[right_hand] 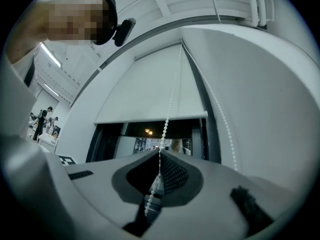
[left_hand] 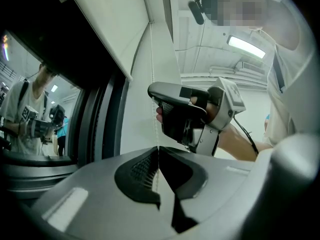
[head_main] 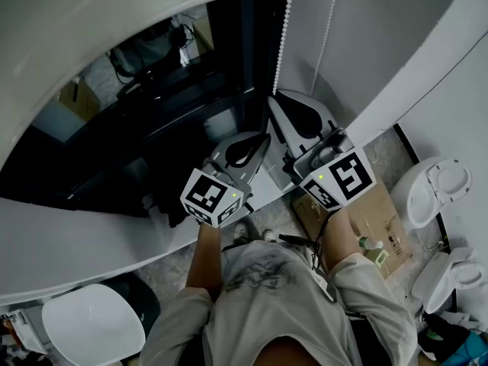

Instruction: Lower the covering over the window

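Cardboard: a flattened brown cardboard sheet (head_main: 358, 216) lies on the floor at the person's right. A small pale bottle (head_main: 371, 244) lies on top of it. Whether the bottle holds anything can't be made out.
Other floor items: a white toilet (head_main: 436, 191) with an oval seat stands beyond the cardboard.
Roller blind: the roller blind (right_hand: 150, 86) is plain white, smooth, matt fabric with a straight bottom bar. It hangs partway down the window (head_main: 152, 120), and the dark, glossy glass is bare below the bar.
Bead chain: the bead chain (right_hand: 169, 109) is a string of small white round beads that drops along the right edge of the window frame. A second strand (right_hand: 222, 119) hangs free just beside it, against the white wall.
Left gripper: the left gripper (left_hand: 158, 150) has its jaws together, pinching the bead chain at their tips. The chain runs straight up out of the closed jaws.
Right gripper: the right gripper (right_hand: 160, 152) also has its jaws closed on the chain, with beads trailing down through the gap behind the pads. It grips higher up than the left gripper, apparently on the same strand.
Relation: the two grippers sit near each other in front of the frame, one above the other on the chain.
Gripper build: both have grey, rounded plastic shells and black ribbed pads. Each carries a cube with black-and-white square markers.
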